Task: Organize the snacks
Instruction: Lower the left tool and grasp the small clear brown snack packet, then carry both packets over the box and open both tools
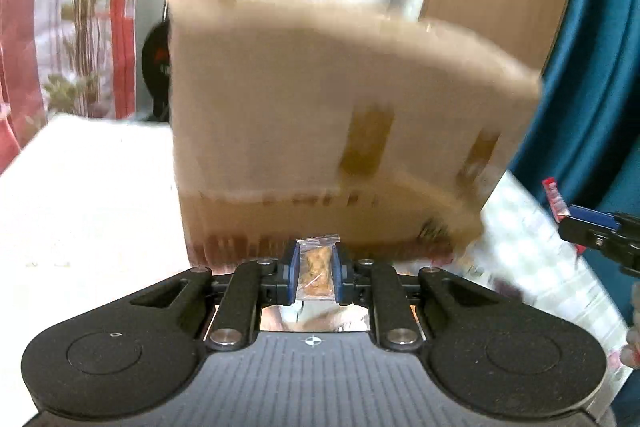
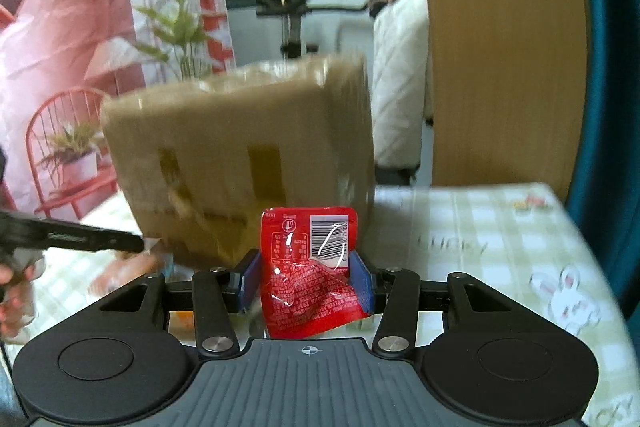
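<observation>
A brown cardboard box point(image 1: 320, 115) stands on the table straight ahead; it also shows in the right wrist view point(image 2: 240, 155), blurred. My left gripper point(image 1: 316, 267) is shut on a small clear bag of brown snack point(image 1: 316, 267), held just in front of the box's lower side. My right gripper point(image 2: 306, 275) is shut on a red snack packet point(image 2: 310, 267) with a barcode, held upright before the box. The right gripper with its red packet shows at the right edge of the left wrist view point(image 1: 584, 223). The left gripper shows at the left of the right wrist view point(image 2: 140, 243).
The table has a pale checked cloth point(image 2: 500, 247) with a rabbit print point(image 2: 568, 299). A wooden panel point(image 2: 500, 47) and a teal curtain point(image 1: 592, 67) stand at the right. A plant point(image 1: 84, 7) and a red and white backdrop stand at the left.
</observation>
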A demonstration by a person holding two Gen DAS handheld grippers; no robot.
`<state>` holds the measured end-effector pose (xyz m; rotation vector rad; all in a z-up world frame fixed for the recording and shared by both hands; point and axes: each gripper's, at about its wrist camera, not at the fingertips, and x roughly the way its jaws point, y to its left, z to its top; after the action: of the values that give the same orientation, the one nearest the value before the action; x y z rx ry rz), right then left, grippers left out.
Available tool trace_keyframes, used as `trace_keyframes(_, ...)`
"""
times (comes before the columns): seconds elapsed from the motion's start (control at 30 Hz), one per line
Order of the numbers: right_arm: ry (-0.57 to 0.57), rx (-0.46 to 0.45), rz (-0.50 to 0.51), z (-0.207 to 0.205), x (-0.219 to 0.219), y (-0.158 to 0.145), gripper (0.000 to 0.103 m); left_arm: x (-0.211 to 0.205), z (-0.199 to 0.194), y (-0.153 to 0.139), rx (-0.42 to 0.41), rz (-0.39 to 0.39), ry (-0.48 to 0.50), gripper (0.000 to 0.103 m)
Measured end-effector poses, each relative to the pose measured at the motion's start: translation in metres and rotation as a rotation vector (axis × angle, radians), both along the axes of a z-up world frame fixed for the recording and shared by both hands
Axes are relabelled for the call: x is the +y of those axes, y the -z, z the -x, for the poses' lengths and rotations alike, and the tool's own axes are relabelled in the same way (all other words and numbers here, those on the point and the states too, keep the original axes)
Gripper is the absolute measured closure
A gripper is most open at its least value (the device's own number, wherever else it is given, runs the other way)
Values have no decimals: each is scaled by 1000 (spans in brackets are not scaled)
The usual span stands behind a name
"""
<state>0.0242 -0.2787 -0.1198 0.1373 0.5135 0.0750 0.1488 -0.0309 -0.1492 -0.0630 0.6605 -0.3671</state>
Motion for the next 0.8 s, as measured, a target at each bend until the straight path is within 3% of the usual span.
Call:
trace_keyframes(0.3,-54,-175,39,-26,6,-73,59,3,10,-91,-253,58,9,85)
trace_keyframes(0.43,-80,-207,72,-56,15,-95,59,-3,-10,-110,-314,57,9,85)
trace_keyframes(0.57,-107,-204,86,-99,24,-106,59,-7,-39,-116,-321,47,-10,85)
trace_keyframes(0.8,-119,-46,93,-189,47,-90,59,-9,-96,-109,-227,31,-62,85)
